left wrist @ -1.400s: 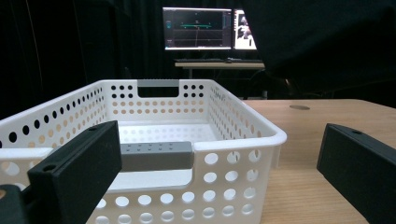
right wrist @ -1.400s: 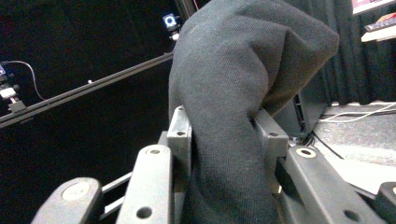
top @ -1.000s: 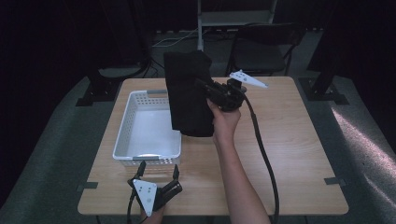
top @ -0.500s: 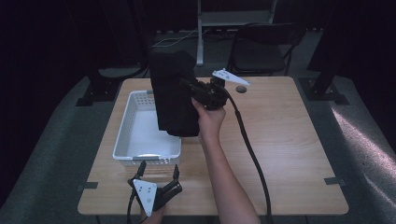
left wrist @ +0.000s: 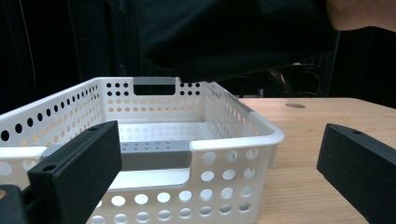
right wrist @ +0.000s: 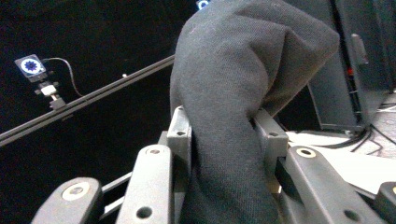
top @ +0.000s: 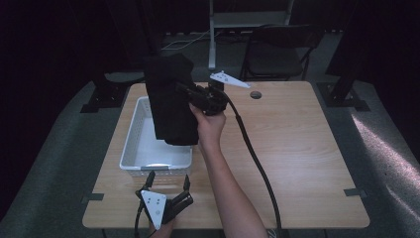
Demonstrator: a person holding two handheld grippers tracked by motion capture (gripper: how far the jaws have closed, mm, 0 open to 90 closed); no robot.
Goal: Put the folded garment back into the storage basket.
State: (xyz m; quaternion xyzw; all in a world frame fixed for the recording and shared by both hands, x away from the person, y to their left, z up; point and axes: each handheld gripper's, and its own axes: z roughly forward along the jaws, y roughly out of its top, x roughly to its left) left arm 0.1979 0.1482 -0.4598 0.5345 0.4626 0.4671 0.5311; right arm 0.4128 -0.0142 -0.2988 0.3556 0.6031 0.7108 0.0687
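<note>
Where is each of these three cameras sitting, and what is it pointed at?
High view: above the table, looking forward and down; forearm, both grippers.
Left gripper view: low on the left gripper, facing the white basket; open black fingers.
Right gripper view: on the right gripper, fingers clamping dark cloth.
Shared: cloth, in all three.

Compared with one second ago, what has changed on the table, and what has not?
The right tool, shut on the black cloth, carried it leftward, from beside the white basket to hanging above it. The left tool stayed open at the basket's near end, and the basket did not move.
</note>
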